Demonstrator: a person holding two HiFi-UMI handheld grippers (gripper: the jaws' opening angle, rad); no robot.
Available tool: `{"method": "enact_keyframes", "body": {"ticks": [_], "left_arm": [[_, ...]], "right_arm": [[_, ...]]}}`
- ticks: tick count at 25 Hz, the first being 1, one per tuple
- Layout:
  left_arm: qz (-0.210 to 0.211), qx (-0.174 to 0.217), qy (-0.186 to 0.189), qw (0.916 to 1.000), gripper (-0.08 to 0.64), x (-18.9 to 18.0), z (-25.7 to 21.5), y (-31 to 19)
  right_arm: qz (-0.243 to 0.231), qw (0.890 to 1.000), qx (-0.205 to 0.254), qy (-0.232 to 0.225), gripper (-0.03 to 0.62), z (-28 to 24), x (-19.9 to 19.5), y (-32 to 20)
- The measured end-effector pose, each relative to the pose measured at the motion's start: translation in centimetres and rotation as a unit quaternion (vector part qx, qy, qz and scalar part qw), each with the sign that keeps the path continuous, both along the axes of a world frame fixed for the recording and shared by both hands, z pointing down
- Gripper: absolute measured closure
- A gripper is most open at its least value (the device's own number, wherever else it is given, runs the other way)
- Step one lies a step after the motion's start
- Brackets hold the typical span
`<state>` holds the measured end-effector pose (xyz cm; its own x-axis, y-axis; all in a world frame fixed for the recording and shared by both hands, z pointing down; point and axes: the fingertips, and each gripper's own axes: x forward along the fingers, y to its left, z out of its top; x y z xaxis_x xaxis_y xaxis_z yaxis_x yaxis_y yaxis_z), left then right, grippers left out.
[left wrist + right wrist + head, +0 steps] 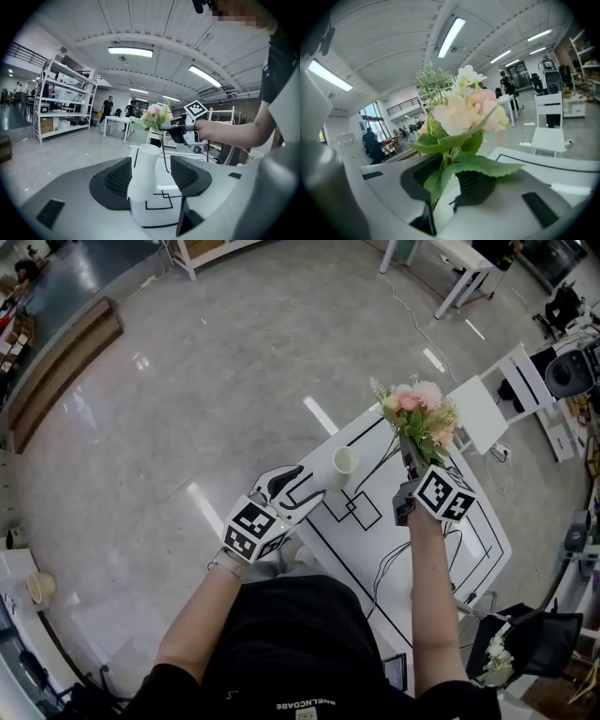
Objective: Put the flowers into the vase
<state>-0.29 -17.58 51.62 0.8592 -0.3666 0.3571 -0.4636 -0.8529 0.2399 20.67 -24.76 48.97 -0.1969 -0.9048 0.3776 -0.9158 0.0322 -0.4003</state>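
Now right gripper point(449, 182) clamps the flowers point(418, 409); left gripper point(302, 487) gapes, vase point(345, 465) seemingly between its jaws.

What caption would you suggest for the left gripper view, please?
Open left gripper flanks the white vase on the table; beyond, the right gripper holds a bouquet.

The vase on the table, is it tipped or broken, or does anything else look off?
Nothing stands out. The white vase stands upright and whole on the table, between the open jaws of the left gripper. The right gripper holds the flowers by their stems, not yet in the vase.
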Motion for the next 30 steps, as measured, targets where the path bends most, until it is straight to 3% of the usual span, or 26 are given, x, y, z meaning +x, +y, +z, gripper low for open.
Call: {"method": "enact_keyframes", "body": {"ticks": [7, 17, 25, 30], "left_arm": [[0.011, 0.016, -0.003, 0.9998, 0.302, 2.4, 0.0, -1.5], [0.021, 0.013, -0.02, 0.9995, 0.296, 4.1, 1.3, -2.1], [0.029, 0.013, -0.033, 0.9989, 0.296, 4.9, 2.2, -2.3], [0.035, 0.012, -0.036, 0.9987, 0.296, 5.0, 3.0, -2.0]], "right_arm": [[-0.033, 0.995, 0.068, 0.062, 0.515, -6.3, -1.5, -1.0], [-0.069, 0.982, 0.156, 0.078, 0.514, -12.8, -4.0, -1.7], [-0.099, 0.977, 0.176, 0.074, 0.514, -12.1, -6.3, -1.9], [-0.11, 0.972, 0.179, 0.102, 0.514, -10.0, -7.7, -1.4]]}}
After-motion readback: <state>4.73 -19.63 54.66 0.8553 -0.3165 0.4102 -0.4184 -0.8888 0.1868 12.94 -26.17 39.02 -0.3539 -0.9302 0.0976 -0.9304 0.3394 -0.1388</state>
